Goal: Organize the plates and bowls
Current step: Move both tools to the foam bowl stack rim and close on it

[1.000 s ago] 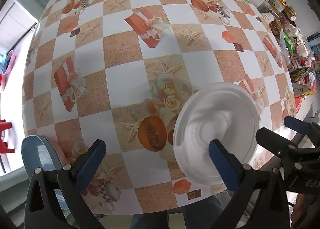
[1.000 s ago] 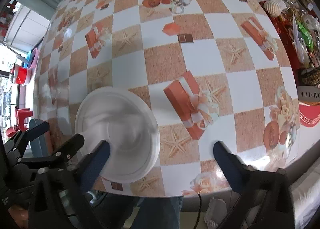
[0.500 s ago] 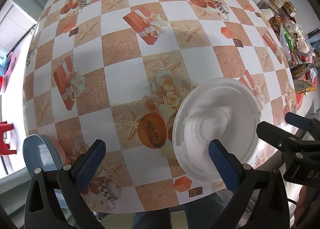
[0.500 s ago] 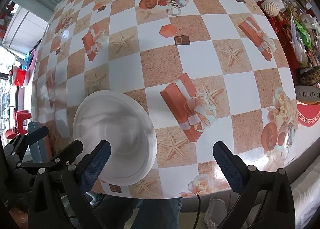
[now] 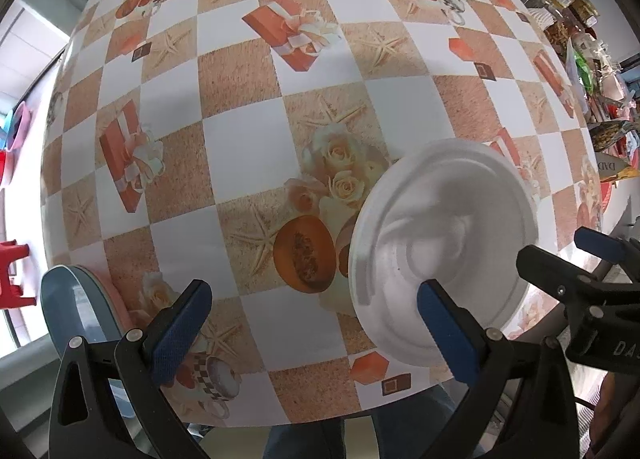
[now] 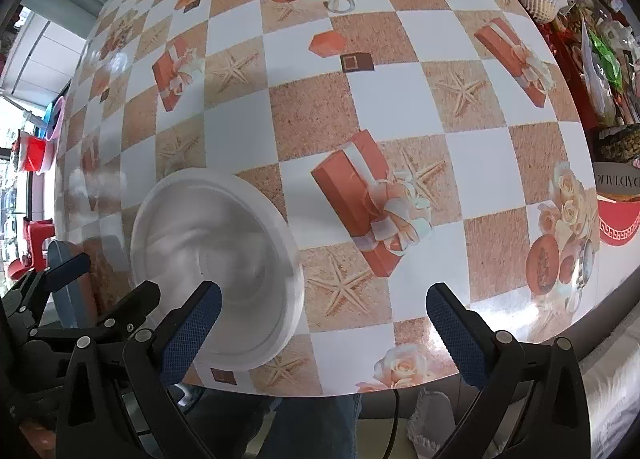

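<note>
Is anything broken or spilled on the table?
No, nothing looks broken or spilled. The white plate lies flat near the table's front edge, clean and whole, and both grippers are open and hold nothing.

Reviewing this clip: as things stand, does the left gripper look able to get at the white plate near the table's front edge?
Probably yes. The left gripper is open, and the white plate lies uncovered just ahead of its right finger, nothing between. The right gripper, also open, is close alongside.

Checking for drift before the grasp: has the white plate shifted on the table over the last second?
No. The plate still has its left rim just right of the melon print, as before.
</note>
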The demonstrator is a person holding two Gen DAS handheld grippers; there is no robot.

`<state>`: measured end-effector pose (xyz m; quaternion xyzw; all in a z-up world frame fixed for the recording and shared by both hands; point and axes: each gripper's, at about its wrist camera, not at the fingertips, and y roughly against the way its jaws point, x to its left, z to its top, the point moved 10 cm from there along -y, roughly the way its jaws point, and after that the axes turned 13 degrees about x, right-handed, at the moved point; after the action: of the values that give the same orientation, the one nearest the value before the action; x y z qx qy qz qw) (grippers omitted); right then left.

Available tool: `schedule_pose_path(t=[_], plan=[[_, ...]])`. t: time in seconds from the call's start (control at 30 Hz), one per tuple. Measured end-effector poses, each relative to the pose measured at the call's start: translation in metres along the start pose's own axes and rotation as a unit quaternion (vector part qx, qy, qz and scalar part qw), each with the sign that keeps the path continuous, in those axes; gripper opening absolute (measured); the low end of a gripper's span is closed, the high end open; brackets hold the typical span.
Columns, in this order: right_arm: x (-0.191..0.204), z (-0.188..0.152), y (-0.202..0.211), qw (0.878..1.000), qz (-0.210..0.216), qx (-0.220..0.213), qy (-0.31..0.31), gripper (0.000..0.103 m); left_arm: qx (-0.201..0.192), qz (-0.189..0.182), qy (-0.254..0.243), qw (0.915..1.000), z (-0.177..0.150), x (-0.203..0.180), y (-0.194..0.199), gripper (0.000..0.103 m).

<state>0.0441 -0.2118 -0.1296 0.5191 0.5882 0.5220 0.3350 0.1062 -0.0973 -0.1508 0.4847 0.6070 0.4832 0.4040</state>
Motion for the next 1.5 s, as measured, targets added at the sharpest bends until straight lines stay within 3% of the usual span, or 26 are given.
schedule_pose_path(t=[0.5, 0.9, 1.5], plan=[[-0.014, 0.002, -0.037, 0.999, 0.011, 0.041, -0.018, 0.103, 0.014, 0.022, 0.015, 0.9995, 0.014, 0.006, -0.027, 0.103], [-0.027, 0.013, -0.057, 0.998, 0.026, 0.048, -0.012, 0.103, 0.025, 0.023, 0.032, 0.9989, 0.02, 0.018, -0.051, 0.103], [-0.026, 0.02, -0.08, 0.998, -0.012, 0.058, 0.007, 0.103, 0.034, 0.008, 0.028, 0.999, 0.033, 0.004, -0.069, 0.103]])
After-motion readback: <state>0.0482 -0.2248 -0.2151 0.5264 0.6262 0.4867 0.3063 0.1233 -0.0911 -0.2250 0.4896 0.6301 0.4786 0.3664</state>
